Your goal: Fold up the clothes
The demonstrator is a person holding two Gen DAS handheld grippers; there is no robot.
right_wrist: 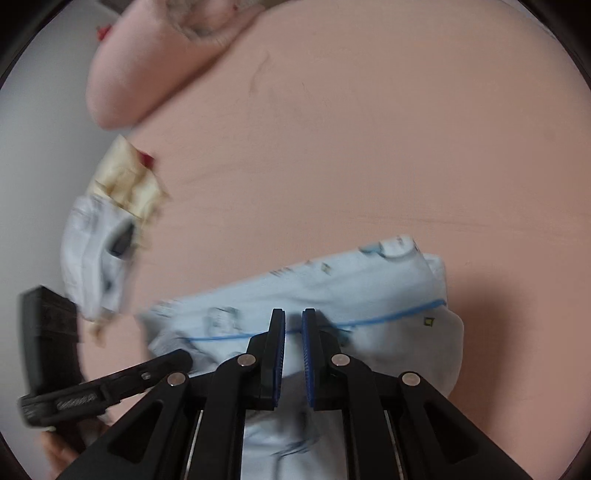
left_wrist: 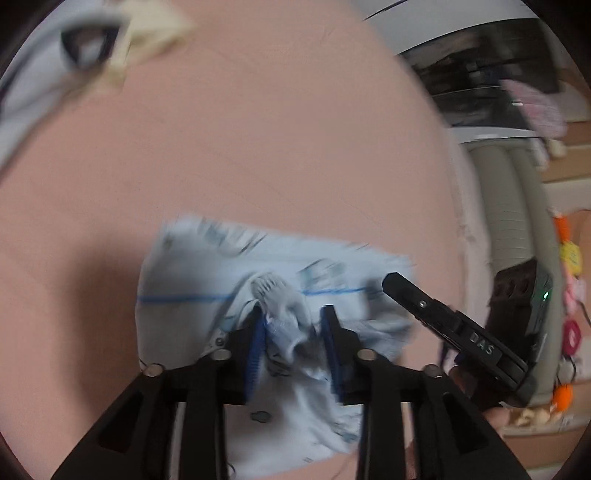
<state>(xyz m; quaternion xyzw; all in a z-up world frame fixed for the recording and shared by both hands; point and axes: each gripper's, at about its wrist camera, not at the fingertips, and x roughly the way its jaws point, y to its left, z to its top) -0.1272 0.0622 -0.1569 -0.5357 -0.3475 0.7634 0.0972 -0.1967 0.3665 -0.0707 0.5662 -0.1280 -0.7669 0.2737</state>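
A pale blue printed garment (left_wrist: 184,273) with a thin blue line across it lies partly folded on the pink sheet (left_wrist: 277,129). My left gripper (left_wrist: 294,314) stands open over it, and a bunched ridge of its cloth rises loosely between the blue pads. In the right wrist view the same garment (right_wrist: 332,291) runs under my right gripper (right_wrist: 293,314), whose pads are nearly together and pinch a thin fold that drapes back toward the camera. The right gripper's black finger (left_wrist: 391,280) shows at the garment's right edge. A finger of the left gripper (right_wrist: 177,356) shows at the lower left.
A blurred heap of pale blue cloth (right_wrist: 99,251) and cream cloth (right_wrist: 125,177) sits at the sheet's left edge, also at top left in the left wrist view (left_wrist: 147,29). A pink pillow (right_wrist: 147,66) lies behind. Dark furniture (left_wrist: 480,74) stands past the bed's right edge.
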